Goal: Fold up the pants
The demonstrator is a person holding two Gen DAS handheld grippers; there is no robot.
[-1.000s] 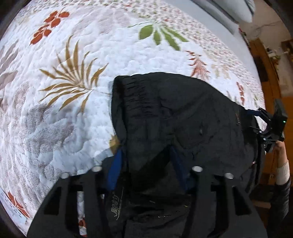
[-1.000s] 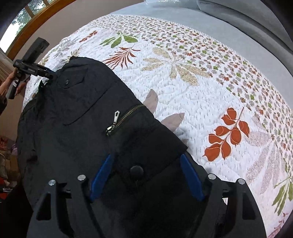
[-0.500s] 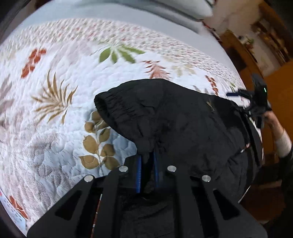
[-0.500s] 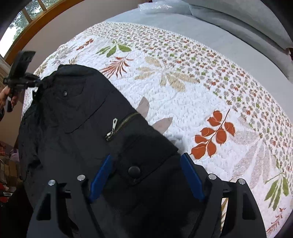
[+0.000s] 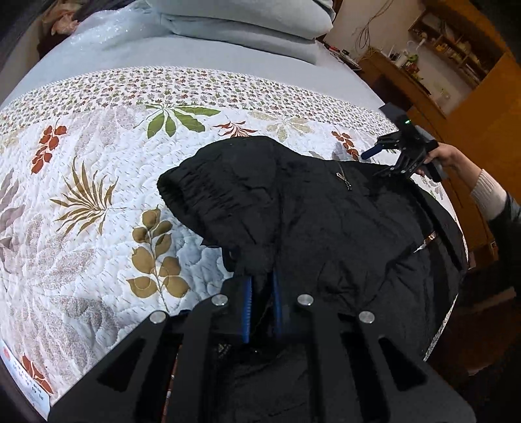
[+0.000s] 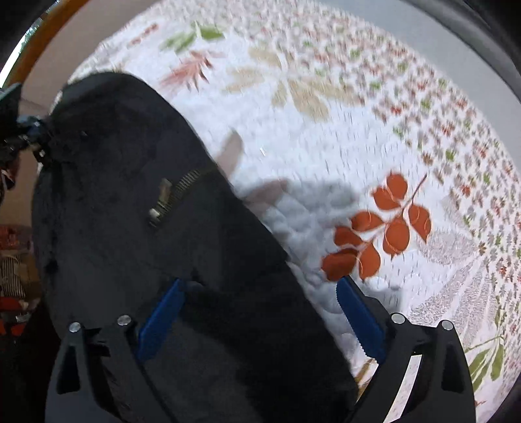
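The left wrist view alone shows pillows (image 5: 241, 22) and a wooden shelf (image 5: 456, 55). The pants (image 5: 325, 208) lie on the bed's quilt (image 5: 97, 169). The left hand-held gripper (image 5: 260, 293), spread a second ago, now pinches a lifted fold. The right hand-held gripper (image 6: 260, 302) has just been opening; it angles steeply down, straddling the pants' edge without pressing it.

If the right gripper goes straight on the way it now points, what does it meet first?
Most likely the black quilted pants: the right gripper, jaws just opened wide, straddles their edge, with the floral quilted bedspread beneath. The frame is blurred, so depth is unclear.
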